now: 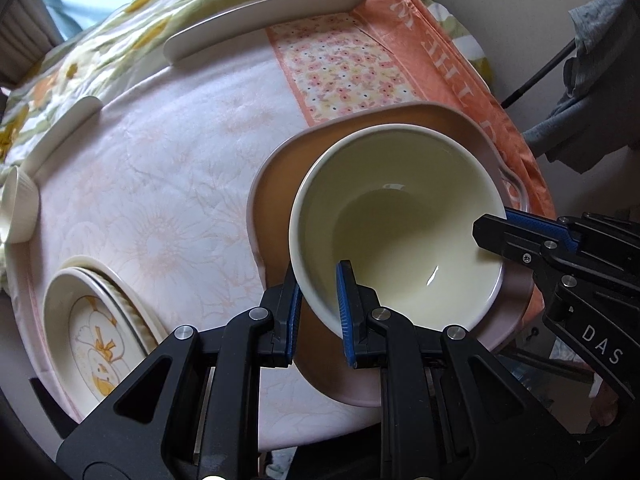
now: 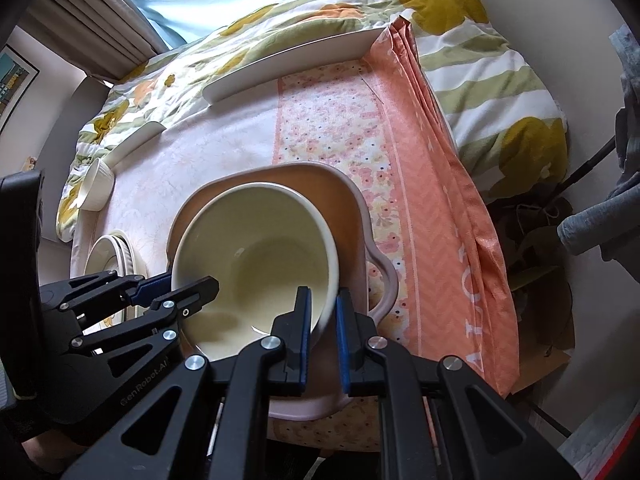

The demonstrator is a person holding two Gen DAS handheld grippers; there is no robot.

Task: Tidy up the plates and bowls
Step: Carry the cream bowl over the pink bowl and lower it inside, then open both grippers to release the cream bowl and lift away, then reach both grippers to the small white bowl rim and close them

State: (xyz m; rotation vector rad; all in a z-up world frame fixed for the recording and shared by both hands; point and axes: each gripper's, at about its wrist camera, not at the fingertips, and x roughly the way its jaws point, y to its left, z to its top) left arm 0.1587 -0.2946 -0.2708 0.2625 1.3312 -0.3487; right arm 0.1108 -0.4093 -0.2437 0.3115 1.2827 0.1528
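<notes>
A big cream bowl (image 1: 400,208) (image 2: 264,248) is inside a pink dish with handles (image 1: 276,160) (image 2: 348,200); whether its base rests on the dish is hidden. My left gripper (image 1: 318,276) is shut on the bowl's near wall, one blue pad inside and one outside. From the right wrist view it (image 2: 192,280) clamps the bowl's left rim. My right gripper (image 2: 322,294) is shut on the opposite rim, and it (image 1: 494,222) enters the left wrist view from the right. The bowl is empty.
A stack of cream plates with a yellow pattern (image 1: 96,320) (image 2: 116,256) lies left of the dish. A small ribbed bowl (image 1: 20,208) (image 2: 96,188) and two white plates (image 1: 280,12) (image 1: 64,132) stand along the far edge. A folded orange cloth (image 1: 440,60) (image 2: 440,200) lies at the right.
</notes>
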